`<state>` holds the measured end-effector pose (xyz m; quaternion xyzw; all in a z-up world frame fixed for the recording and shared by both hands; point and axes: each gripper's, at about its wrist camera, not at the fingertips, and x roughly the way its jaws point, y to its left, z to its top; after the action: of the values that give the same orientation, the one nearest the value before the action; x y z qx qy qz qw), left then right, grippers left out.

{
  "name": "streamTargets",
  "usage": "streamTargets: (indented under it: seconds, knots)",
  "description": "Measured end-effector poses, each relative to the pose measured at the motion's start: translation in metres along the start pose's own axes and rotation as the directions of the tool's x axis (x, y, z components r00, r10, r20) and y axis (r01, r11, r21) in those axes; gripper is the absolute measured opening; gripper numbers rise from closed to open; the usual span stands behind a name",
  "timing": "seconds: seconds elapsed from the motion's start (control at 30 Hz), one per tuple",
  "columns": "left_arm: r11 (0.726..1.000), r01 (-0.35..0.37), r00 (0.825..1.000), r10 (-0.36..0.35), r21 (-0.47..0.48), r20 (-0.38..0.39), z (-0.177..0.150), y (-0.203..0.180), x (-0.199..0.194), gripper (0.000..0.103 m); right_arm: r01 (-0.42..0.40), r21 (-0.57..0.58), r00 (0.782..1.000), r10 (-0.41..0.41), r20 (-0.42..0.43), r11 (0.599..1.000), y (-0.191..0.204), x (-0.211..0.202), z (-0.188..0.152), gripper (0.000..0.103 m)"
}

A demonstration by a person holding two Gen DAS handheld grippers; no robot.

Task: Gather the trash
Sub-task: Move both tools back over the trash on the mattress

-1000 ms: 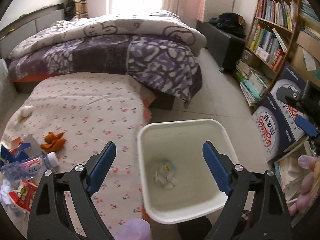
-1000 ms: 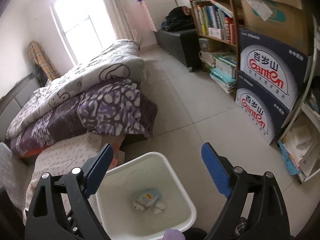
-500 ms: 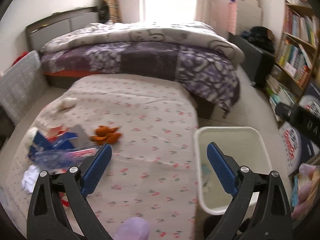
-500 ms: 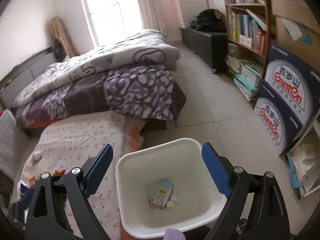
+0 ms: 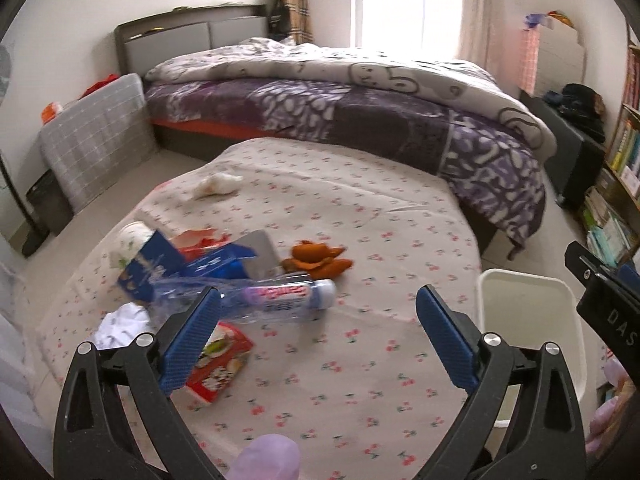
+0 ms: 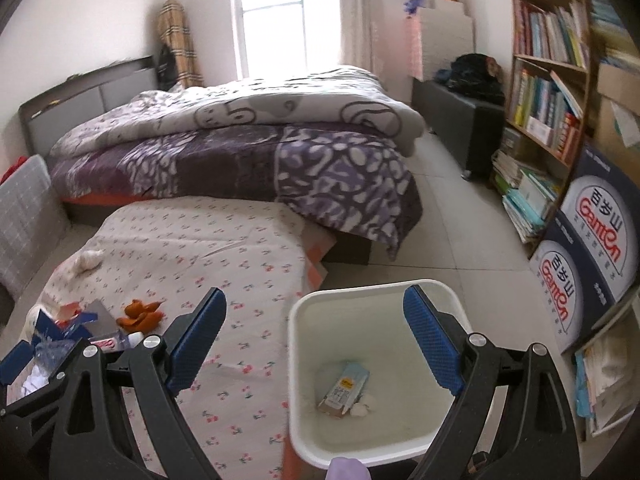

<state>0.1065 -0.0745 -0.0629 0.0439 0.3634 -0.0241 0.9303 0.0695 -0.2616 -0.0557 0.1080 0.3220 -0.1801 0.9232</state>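
My left gripper (image 5: 318, 330) is open and empty above a table covered by a floral cloth (image 5: 340, 220). Trash lies ahead on its left: a crushed clear plastic bottle (image 5: 260, 296), a blue carton (image 5: 160, 264), orange peel (image 5: 318, 260), a red and white wrapper (image 5: 218, 362), crumpled white paper (image 5: 122, 322) and a tissue wad (image 5: 218, 184). My right gripper (image 6: 316, 330) is open and empty above the white bin (image 6: 296, 360), which holds a small carton (image 6: 344, 388) and white scraps. The bin also shows at the right in the left wrist view (image 5: 528, 320).
A bed with a purple and grey quilt (image 6: 240, 148) stands behind the table. A bookshelf (image 6: 548, 92) and stacked printed boxes (image 6: 592, 248) line the right wall. A grey checked cushion (image 5: 96, 136) leans at the left. Tiled floor (image 6: 452, 240) lies between bed and shelf.
Both grippers swung left. The left one moved from over the bin to over the table's trash pile. The bin slid right in both views. Both stayed open.
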Motion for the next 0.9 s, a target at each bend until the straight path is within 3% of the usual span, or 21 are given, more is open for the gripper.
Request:
streamTargets:
  seconds: [0.47, 0.7, 0.9]
  knots:
    - [0.985, -0.144, 0.989, 0.14, -0.09, -0.056, -0.012, 0.085, 0.003, 0.094, -0.132, -0.095, 0.991, 0.128, -0.042, 0.987, 0.082, 0.0, -0.019, 0.088]
    - [0.957, -0.218, 0.971, 0.194, -0.191, -0.14, -0.018, 0.141, 0.011, 0.094, -0.193, -0.147, 0.98, 0.184, -0.071, 0.97, 0.126, 0.002, -0.031, 0.088]
    - [0.926, -0.239, 0.958, 0.176, -0.291, -0.226, -0.025, 0.183, 0.024, 0.094, -0.24, -0.198, 0.969, 0.224, -0.103, 0.95, 0.156, 0.006, -0.041, 0.088]
